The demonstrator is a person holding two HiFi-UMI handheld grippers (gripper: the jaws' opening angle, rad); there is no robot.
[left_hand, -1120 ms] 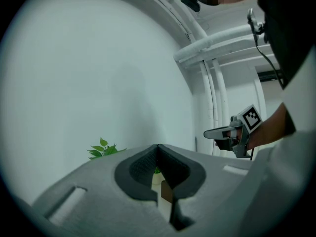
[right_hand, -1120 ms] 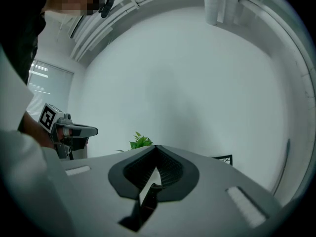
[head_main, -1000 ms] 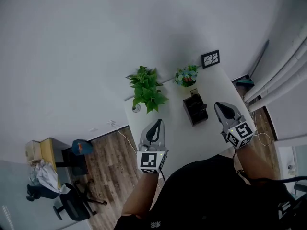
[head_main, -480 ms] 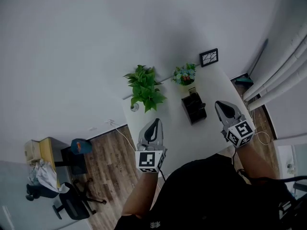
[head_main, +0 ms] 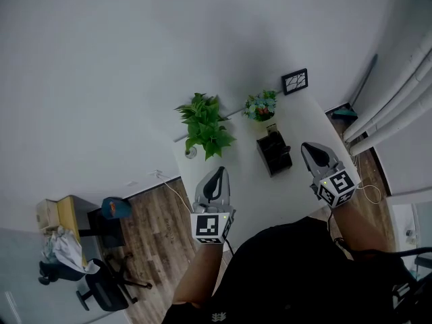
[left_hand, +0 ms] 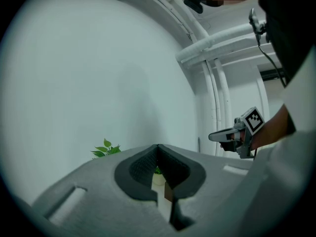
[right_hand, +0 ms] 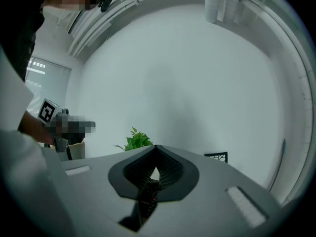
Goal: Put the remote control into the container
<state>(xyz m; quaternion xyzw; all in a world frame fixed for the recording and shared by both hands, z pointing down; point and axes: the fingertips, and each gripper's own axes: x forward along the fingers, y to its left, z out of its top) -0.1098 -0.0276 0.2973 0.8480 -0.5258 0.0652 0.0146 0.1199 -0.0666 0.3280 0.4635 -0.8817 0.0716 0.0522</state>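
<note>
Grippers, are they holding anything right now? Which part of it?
No. The left gripper and the right gripper are both shut and hold nothing.

Left tool (head_main: 219, 173), jaws together, right tool (head_main: 308, 148), jaws together, both held forward, roughly level

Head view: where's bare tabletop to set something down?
Bare: the table strip between the left gripper and the black container, and the patch between the container, picture frame and right gripper. Crowded: the back edge, with the leafy plant and flower pot beside each other.
</note>
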